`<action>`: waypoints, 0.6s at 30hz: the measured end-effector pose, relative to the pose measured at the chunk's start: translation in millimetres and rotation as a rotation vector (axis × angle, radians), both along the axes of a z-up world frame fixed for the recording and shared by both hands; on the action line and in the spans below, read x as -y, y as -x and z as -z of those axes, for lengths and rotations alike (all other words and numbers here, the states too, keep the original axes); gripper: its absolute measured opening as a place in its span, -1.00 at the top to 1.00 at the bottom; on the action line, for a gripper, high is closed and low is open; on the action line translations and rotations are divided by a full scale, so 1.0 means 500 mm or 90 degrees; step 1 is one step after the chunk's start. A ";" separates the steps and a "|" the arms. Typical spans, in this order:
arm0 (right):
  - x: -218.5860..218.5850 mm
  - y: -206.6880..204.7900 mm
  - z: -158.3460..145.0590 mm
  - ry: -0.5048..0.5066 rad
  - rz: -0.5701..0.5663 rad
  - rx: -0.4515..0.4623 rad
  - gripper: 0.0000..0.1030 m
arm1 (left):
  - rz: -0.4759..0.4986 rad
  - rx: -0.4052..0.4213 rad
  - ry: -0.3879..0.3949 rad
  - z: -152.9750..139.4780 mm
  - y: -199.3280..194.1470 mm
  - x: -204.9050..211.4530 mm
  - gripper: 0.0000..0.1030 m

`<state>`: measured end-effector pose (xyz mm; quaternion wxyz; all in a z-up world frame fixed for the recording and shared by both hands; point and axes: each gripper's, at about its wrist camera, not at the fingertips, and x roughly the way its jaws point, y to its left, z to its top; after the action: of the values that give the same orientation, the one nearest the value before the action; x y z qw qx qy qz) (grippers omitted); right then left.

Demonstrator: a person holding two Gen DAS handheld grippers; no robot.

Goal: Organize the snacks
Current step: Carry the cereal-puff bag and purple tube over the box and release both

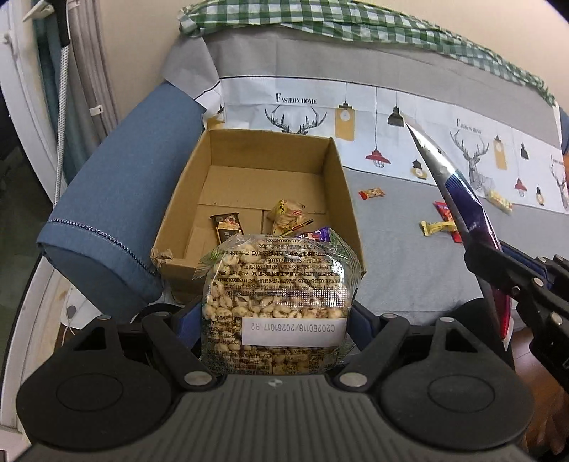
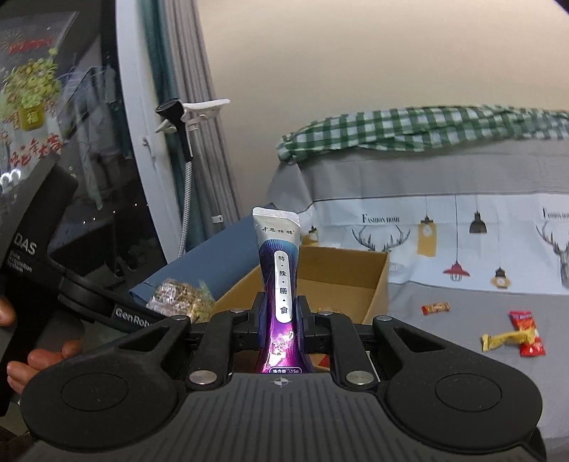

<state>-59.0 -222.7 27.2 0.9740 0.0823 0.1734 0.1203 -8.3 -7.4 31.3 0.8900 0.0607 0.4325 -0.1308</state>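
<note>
My left gripper [image 1: 275, 314] is shut on a clear bag of puffed grain snacks [image 1: 274, 280], its jaws standing wide against the bag's two sides. The bag hangs in front of an open cardboard box [image 1: 199, 170]. Inside the box lie a brown bar [image 1: 227, 227], a yellow packet [image 1: 286, 215] and a purple wrapper [image 1: 316, 234]. My right gripper [image 2: 281, 312] is shut on a purple stick sachet [image 2: 279, 256], held upright just short of the box [image 2: 377, 284]. The left wrist view shows that sachet [image 1: 458, 192] edge-on at the right.
Loose snacks lie on the grey cover right of the box: a small red candy [image 1: 371, 193], a yellow wrapper [image 1: 435, 227], a red packet [image 2: 528, 334] and a pale bar [image 1: 499, 200]. A blue cushion [image 1: 117, 220] flanks the box's left. Green checked cloth [image 1: 320, 17] lies behind.
</note>
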 end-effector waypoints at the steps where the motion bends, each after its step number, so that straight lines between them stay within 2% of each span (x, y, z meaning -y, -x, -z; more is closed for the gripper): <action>1: -0.003 0.004 -0.004 0.004 0.001 0.002 0.69 | 0.002 0.003 0.005 -0.001 0.000 -0.001 -0.64; 6: -0.018 0.013 -0.012 0.015 0.003 0.001 0.69 | 0.010 0.017 0.013 -0.007 0.009 -0.003 -0.64; 18: -0.023 -0.010 -0.008 0.021 0.010 -0.019 0.69 | 0.007 0.016 0.020 -0.004 -0.003 -0.005 -0.64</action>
<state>-54.0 -211.2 31.3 0.9734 0.0695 0.1893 0.1088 -6.6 -4.7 33.1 0.8955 0.0504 0.4188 -0.1416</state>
